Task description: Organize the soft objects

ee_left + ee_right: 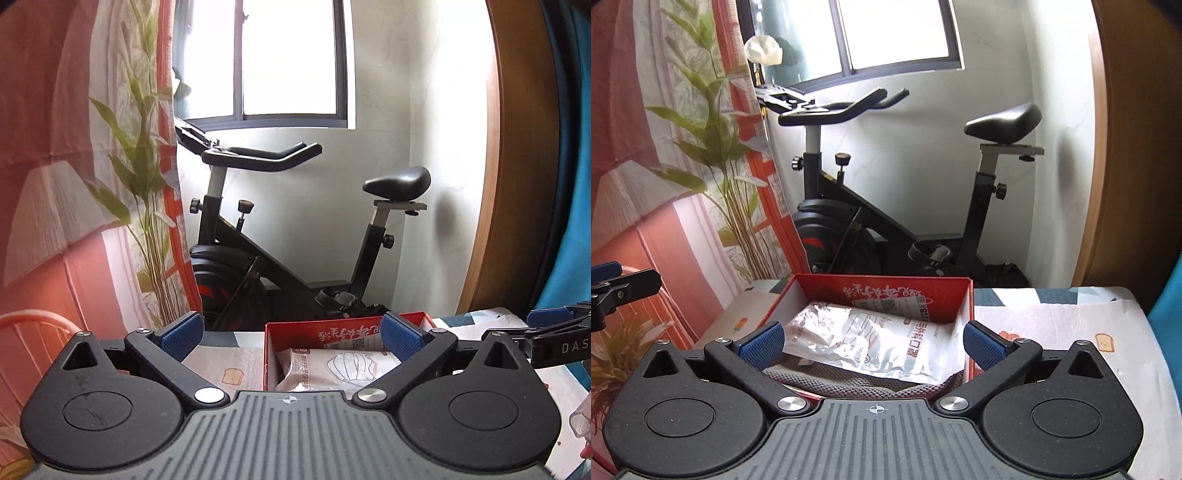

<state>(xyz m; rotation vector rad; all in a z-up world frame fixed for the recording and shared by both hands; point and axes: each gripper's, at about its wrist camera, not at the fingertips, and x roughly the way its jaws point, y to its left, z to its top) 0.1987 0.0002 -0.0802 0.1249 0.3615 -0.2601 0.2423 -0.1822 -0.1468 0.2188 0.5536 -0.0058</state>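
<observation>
Both claws are wide apart and hold nothing. The shiny bag lies in the red box on the counter, just beyond the right claw, lying left to right. The left claw is a bit farther away.

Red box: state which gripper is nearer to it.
Right. The right gripper hangs open directly over the red box; the left gripper, also open, sits off toward its left edge.

Exercise bike against white wall at 12 o'clock, black saddle at its 2 o'clock. Window above handlebars. Leaf-print curtain at 9 o'clock. Wooden door frame at 3 o'clock. Toast-print cloth covers surface.
</observation>
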